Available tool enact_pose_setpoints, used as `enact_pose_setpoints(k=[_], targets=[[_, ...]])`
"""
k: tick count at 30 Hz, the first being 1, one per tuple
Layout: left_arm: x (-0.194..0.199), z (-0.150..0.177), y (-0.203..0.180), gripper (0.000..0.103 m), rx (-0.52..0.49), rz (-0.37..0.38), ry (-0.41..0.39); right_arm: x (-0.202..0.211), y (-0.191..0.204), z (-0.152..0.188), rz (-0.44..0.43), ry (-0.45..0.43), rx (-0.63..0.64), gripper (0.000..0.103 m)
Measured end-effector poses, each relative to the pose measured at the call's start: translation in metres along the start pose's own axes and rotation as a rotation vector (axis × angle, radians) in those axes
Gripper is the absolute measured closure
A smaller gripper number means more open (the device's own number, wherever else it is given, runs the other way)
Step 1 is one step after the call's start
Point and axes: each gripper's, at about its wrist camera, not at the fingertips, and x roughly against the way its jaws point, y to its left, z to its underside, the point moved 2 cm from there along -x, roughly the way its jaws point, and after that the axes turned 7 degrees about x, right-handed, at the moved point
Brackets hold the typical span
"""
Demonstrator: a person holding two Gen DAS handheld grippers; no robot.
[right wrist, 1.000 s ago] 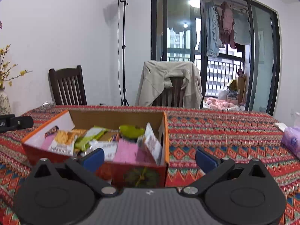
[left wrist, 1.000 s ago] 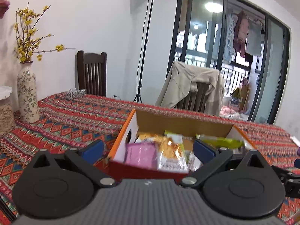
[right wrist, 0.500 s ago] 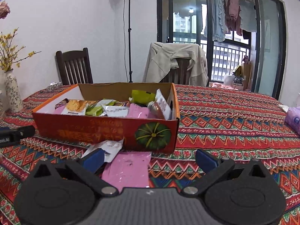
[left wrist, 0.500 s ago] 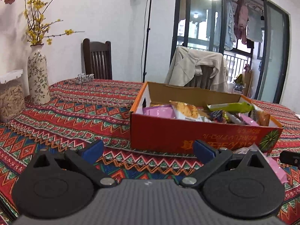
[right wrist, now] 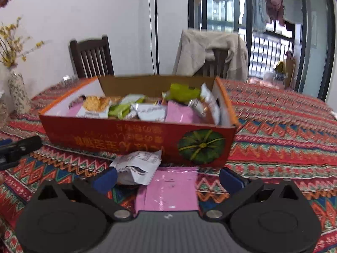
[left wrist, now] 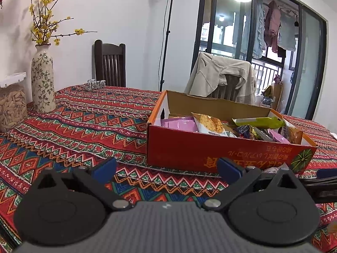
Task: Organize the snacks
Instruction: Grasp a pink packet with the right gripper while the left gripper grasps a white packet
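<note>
A red cardboard box point(left wrist: 189, 149) point(right wrist: 134, 141) full of snack packets stands on the patterned tablecloth. In the right wrist view a white snack packet point(right wrist: 137, 166) and a pink packet point(right wrist: 170, 187) lie on the cloth in front of the box. My right gripper point(right wrist: 167, 178) is open, low over these two packets. My left gripper point(left wrist: 166, 169) is open and empty, in front of the box's left part. The right gripper's fingers point(left wrist: 324, 177) show at the right edge of the left wrist view.
A flowered vase point(left wrist: 42, 80) and a jar of seeds point(left wrist: 11, 103) stand at the table's left. Two chairs point(left wrist: 109, 63), one draped with a beige jacket point(left wrist: 223, 76), stand behind the table. A lamp stand point(left wrist: 166, 33) is by the wall.
Both grippers have pulled back from over the box and come lower, so the box's front wall and the two packets on the cloth now show.
</note>
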Motion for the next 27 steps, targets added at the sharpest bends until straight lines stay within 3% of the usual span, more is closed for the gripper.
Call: enact_pose_setpoints(k=[6, 9, 14, 18, 19, 20, 27], targets=[[-0.001, 0.000, 0.001, 0.000, 0.006, 0.001, 0.006, -0.034, 0.010, 0.001, -0.050, 0.093, -0.018, 0.000], [-0.002, 0.000, 0.001, 0.000, 0.007, 0.001, 0.010, -0.036, 0.020, 0.005, -0.020, 0.084, 0.039, 0.001], [-0.003, 0.000, 0.002, 0.000, 0.012, -0.007, 0.016, -0.026, 0.026, 0.009, -0.056, 0.042, 0.061, 0.026], [-0.003, 0.000, 0.003, 0.000, 0.016, -0.009, 0.018, -0.014, 0.026, 0.010, -0.076, 0.007, 0.063, 0.030], [-0.004, 0.000, 0.003, 0.000, 0.016, -0.010, 0.019, -0.010, 0.025, 0.010, -0.077, -0.009, 0.062, 0.035], [-0.004, 0.000, 0.003, 0.000, 0.016, -0.009, 0.020, -0.005, 0.023, 0.010, -0.076, -0.028, 0.061, 0.047], [-0.005, 0.001, 0.003, 0.000, 0.015, -0.016, 0.024, 0.031, 0.004, 0.016, -0.088, -0.143, 0.025, 0.051]])
